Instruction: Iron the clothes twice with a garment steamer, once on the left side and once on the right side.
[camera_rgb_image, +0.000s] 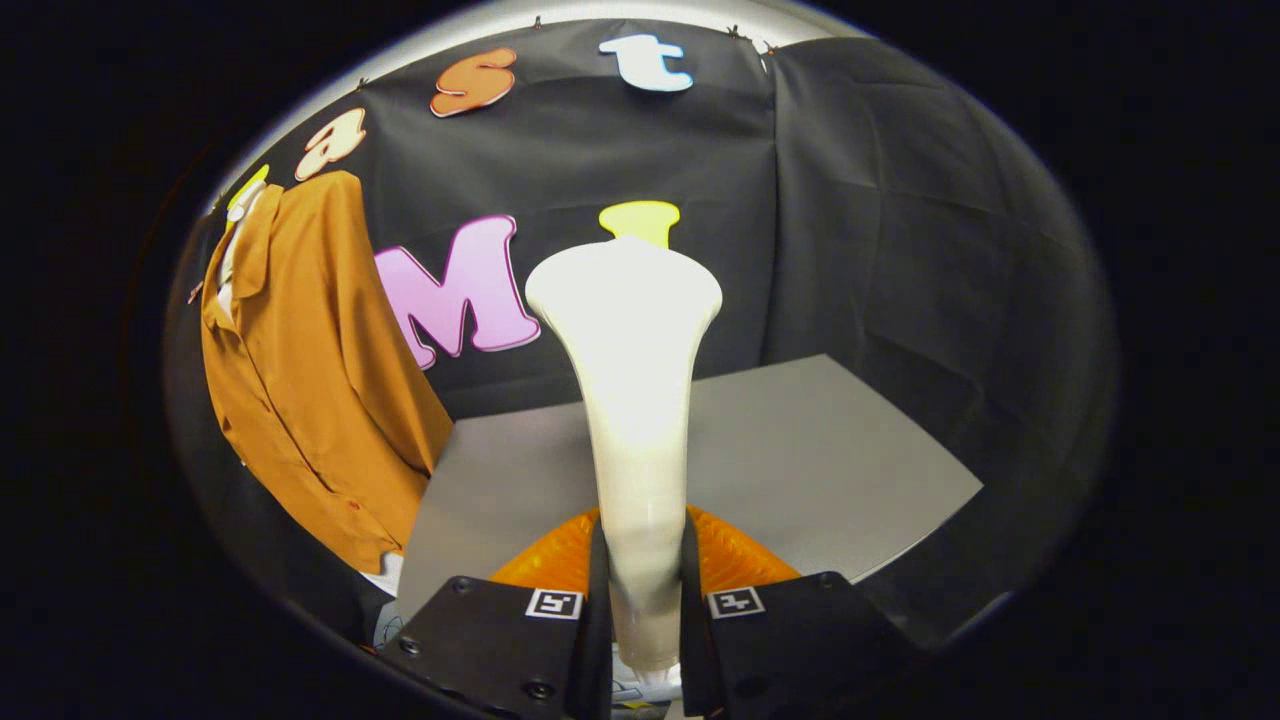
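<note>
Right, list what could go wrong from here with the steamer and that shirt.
1. The claw is shut on the white steamer low on its narrow handle, with the wide head far above the fingers; it may tip or twist in the grip during a stroke.
2. The orange shirt hangs well off to the left, away from the head, so the swing over could clip the grey table.

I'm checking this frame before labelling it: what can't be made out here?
- Steamer, gripper view: its base is hidden between the tongs, which clamp its neck.
- Shirt: its hem is cut off beside the table.
- Steamer's face: turned away, no steam detectable.
</note>
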